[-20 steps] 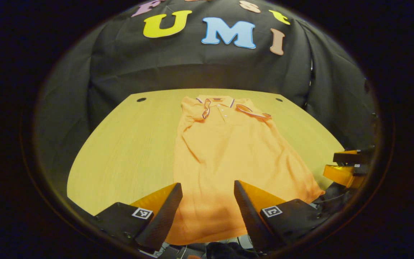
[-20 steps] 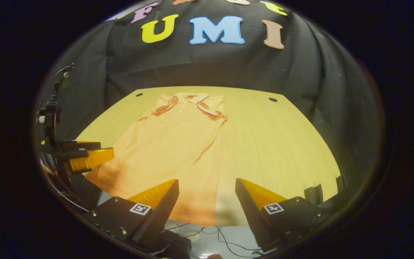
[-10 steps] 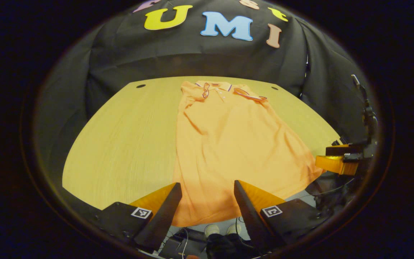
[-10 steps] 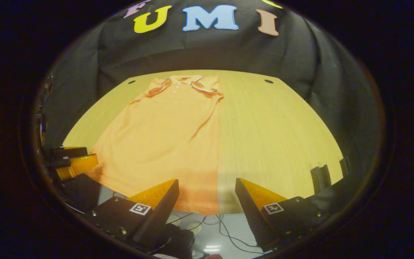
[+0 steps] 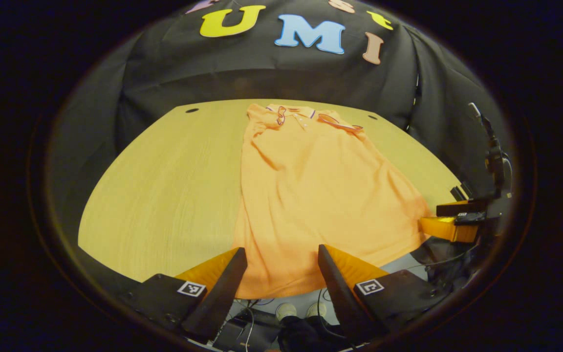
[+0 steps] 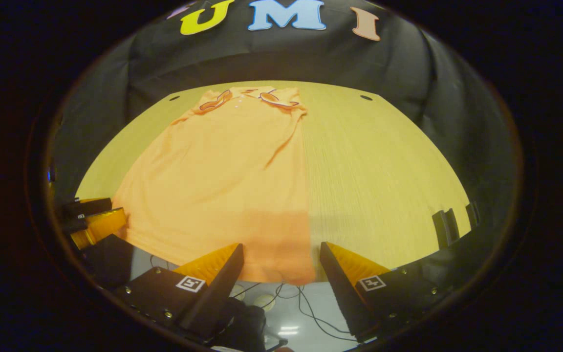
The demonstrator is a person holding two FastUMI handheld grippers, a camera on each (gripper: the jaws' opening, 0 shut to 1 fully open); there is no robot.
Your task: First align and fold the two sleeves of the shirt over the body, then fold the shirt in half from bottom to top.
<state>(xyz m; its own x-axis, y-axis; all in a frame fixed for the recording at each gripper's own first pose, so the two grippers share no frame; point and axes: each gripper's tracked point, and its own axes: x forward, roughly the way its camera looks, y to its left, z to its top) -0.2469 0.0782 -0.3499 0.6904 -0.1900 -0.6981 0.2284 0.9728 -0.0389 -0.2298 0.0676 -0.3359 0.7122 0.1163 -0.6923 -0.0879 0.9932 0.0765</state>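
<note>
Wooden surface [image 5: 164,186] carries the orange shirt [image 5: 311,190], sleeves folded in, hem between the wide-open left tool [image 5: 281,274]; right tool [image 6: 281,271] likewise wide, empty.

Wooden worktop [image 5: 164,186] ahead, two holes near its far edge. Black cloth wall [image 6: 281,58] behind. Pale floor [image 6: 286,318] with cables [image 6: 306,305] below.

A recording booth in a lab is suggested: a pale wooden tabletop [image 6: 384,161] with cable holes is enclosed by black cloth [image 6: 262,63] hung as a wall, and loose cables [image 6: 306,308] are seen on the glossy floor [image 6: 286,327] below its near edge.
</note>
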